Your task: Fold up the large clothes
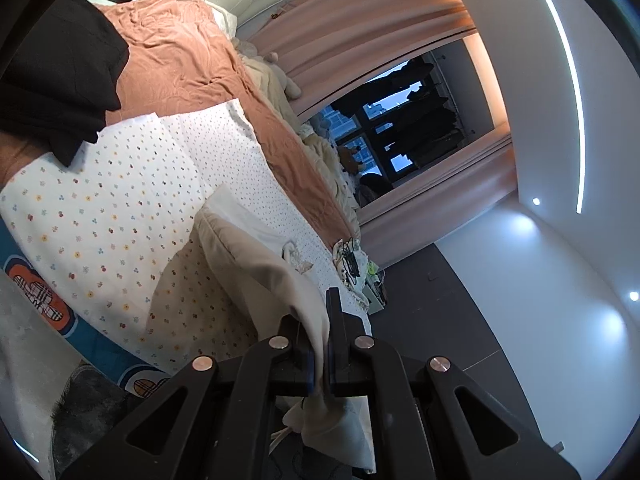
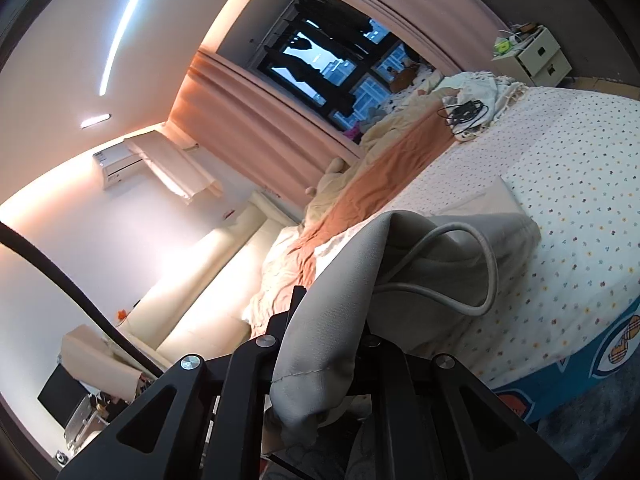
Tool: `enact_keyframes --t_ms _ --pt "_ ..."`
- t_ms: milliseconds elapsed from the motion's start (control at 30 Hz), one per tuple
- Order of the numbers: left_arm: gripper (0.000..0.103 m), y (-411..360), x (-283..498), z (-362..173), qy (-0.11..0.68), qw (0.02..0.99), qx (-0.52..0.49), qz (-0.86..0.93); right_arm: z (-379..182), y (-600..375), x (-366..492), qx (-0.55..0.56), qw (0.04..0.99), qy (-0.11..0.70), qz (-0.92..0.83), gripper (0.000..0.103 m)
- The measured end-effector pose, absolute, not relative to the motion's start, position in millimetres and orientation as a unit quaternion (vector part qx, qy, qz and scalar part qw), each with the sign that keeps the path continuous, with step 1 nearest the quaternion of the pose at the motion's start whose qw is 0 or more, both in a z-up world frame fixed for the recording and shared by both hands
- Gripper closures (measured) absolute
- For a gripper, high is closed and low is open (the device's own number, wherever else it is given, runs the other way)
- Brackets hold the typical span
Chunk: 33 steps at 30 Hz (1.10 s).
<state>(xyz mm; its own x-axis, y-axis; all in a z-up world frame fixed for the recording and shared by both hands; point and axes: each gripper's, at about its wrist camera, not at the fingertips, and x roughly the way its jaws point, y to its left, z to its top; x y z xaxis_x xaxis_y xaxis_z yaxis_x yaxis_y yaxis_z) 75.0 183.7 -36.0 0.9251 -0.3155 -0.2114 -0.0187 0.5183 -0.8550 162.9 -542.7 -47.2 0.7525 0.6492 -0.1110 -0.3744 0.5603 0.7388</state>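
Two tools, the left tool and right tool, each clamp the beige garment above the flower-print bed.

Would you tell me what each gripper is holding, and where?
Both clamp the beige garment: left gripper on a cloth edge, right gripper on a stitched hem.

Bedroom. Bed with white floral-dotted sheet; orange blanket along its far side, black cable coil near one corner. Pink curtains frame a dark window. White walls, linear ceiling light strip. Wall air conditioner. Cream bedside cabinet. Dark floor
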Motion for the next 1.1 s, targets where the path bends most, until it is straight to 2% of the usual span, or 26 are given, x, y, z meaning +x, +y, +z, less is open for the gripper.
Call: enact_keyframes --t_ms 433,833,1100 --pt "0.097 188 112 -25 0.173 0.856 -0.477 -0.097 -47 -556 200 0.378 0.863 0.19 0.276 0.095" --pt "0.097 202 221 10 0.167 0.868 -0.459 -0.094 -22 -530 279 0.384 0.876 0.16 0.244 0.095" --pt "0.097 213 309 -4 0.206 0.864 -0.452 -0.078 -32 -499 340 0.385 0.885 0.169 0.199 0.095"
